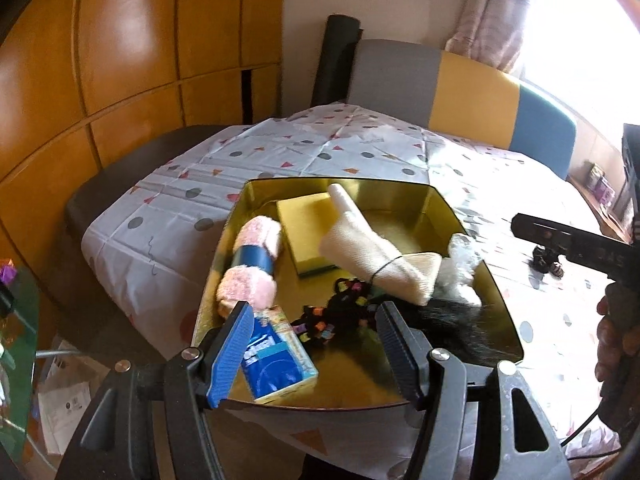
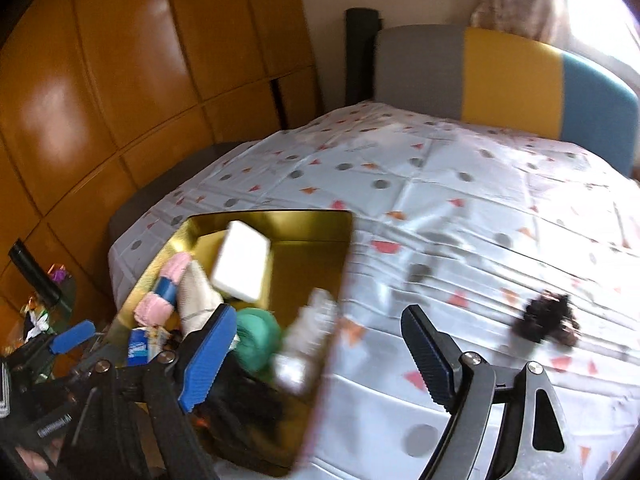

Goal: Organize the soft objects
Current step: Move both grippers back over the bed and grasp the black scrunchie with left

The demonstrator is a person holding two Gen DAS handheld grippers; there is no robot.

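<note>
Dark, fuzzy hair scrunchie (image 2: pixel 546 318) lay on the desk (image 2: pixel 440 200) beyond the right gripper (image 2: pixel 320 354), whose wide jaws held nothing; light and squashy, best pinched across its bunched middle.

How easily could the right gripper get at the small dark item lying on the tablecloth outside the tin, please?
Probably easily: the right gripper is open and empty, and the dark item lies alone on the tablecloth, with nothing between them.
</note>
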